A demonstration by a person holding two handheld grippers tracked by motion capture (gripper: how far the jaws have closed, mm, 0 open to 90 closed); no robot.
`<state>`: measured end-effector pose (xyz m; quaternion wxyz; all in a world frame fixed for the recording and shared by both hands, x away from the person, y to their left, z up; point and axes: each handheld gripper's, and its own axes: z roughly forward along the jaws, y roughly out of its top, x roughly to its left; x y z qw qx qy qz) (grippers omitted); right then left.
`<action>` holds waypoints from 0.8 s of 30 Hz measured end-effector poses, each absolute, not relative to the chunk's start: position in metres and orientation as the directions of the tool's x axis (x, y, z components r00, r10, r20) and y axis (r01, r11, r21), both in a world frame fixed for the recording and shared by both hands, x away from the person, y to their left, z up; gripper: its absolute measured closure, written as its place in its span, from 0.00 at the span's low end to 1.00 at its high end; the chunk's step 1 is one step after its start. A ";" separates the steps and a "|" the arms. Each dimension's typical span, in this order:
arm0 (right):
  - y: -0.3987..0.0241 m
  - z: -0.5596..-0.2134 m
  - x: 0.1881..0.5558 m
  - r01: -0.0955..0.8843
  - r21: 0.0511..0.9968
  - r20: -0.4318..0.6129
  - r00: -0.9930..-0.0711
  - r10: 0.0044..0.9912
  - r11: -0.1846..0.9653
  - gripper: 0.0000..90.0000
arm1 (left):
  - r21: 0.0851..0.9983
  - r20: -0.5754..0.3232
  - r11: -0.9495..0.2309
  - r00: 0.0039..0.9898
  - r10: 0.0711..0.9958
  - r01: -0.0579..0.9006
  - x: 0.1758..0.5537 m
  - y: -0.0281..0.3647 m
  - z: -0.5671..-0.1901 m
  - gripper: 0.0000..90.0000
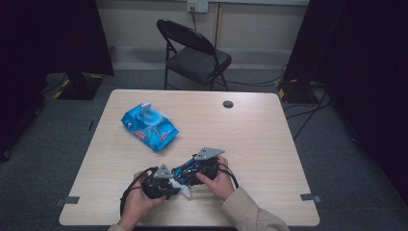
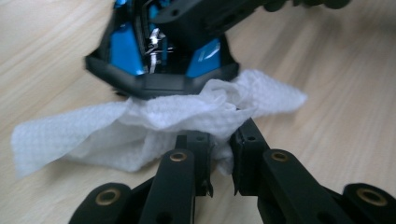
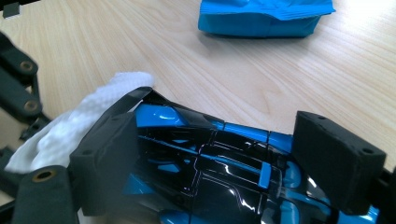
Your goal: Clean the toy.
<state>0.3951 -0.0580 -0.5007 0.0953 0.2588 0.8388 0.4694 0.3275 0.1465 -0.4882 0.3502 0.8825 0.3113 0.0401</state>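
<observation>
A blue and black toy car (image 3: pixel 210 158) is held just above the table between the pads of my right gripper (image 3: pixel 229 154), which is shut on its body. My left gripper (image 2: pixel 219 144) is shut on a white wet wipe (image 2: pixel 187 116), and the wipe lies against the car's black end (image 2: pixel 159 51). In the high view both grippers meet near the table's front edge: left gripper (image 1: pixel 177 186), right gripper (image 1: pixel 191 174), with the wipe (image 1: pixel 185 190) poking out between them. The left gripper's black arms (image 3: pixel 18 88) stand beside the wipe (image 3: pixel 79 121) in the right gripper view.
A blue pack of wet wipes (image 1: pixel 149 126) lies on the left half of the light wooden table (image 1: pixel 250 130), its flap up. A dark cable hole (image 1: pixel 228 104) sits near the far edge. A black folding chair (image 1: pixel 195 53) stands beyond the table.
</observation>
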 end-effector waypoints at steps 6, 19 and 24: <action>-0.058 -0.501 0.395 0.343 0.838 0.082 -0.848 0.523 0.424 0.16 | 0.653 -0.160 -0.566 0.822 0.547 0.504 0.322 0.134 -0.489 0.89; -0.058 -0.502 0.395 0.339 0.843 0.083 -0.849 0.522 0.418 0.17 | 0.667 -0.185 -0.563 0.840 0.510 0.488 0.314 0.135 -0.475 0.89; -0.058 -0.502 0.395 0.339 0.844 0.084 -0.849 0.521 0.417 0.17 | 0.670 -0.184 -0.541 0.819 0.543 0.509 0.312 0.159 -0.466 0.89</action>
